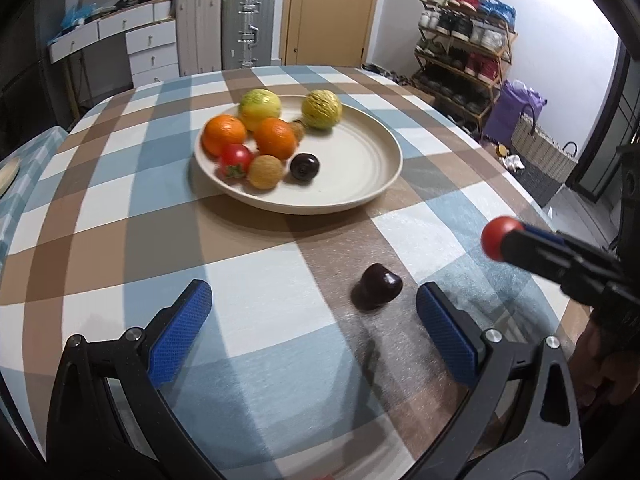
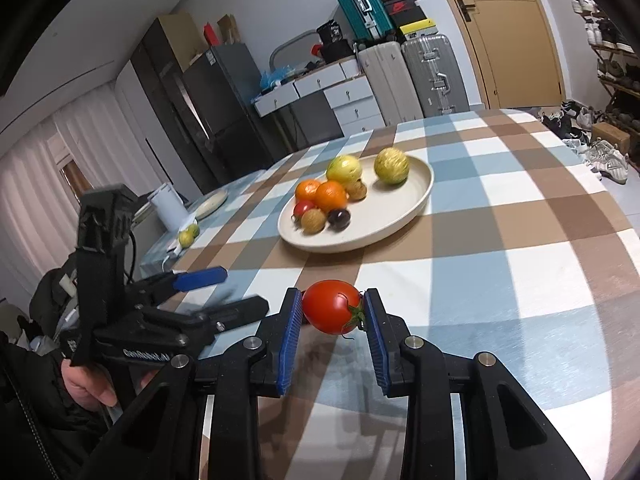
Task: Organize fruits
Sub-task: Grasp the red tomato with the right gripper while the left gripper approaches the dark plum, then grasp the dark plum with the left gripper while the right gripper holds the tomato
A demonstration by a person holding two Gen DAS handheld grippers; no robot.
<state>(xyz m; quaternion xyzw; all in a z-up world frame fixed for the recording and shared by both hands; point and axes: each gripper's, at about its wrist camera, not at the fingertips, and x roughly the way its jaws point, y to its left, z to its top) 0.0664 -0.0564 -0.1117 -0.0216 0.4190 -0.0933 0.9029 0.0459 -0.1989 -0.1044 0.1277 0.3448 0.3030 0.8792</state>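
— What is held by the right gripper (image 2: pixel 333 312)?
— A red tomato (image 2: pixel 331 306) is clamped between its pads, above the checked tablecloth (image 2: pixel 520 216).
— And the left gripper (image 1: pixel 314 308)?
— It is spread wide, nothing gripped; a dark fruit (image 1: pixel 377 286) lies between its fingers. The plate (image 1: pixel 360 168) is seen beyond.

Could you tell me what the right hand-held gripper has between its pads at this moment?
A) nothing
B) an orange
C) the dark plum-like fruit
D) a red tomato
D: in the right wrist view the right hand-held gripper has both blue pads pressed against a red tomato above the checked tablecloth, short of the plate; the left wrist view shows it too.
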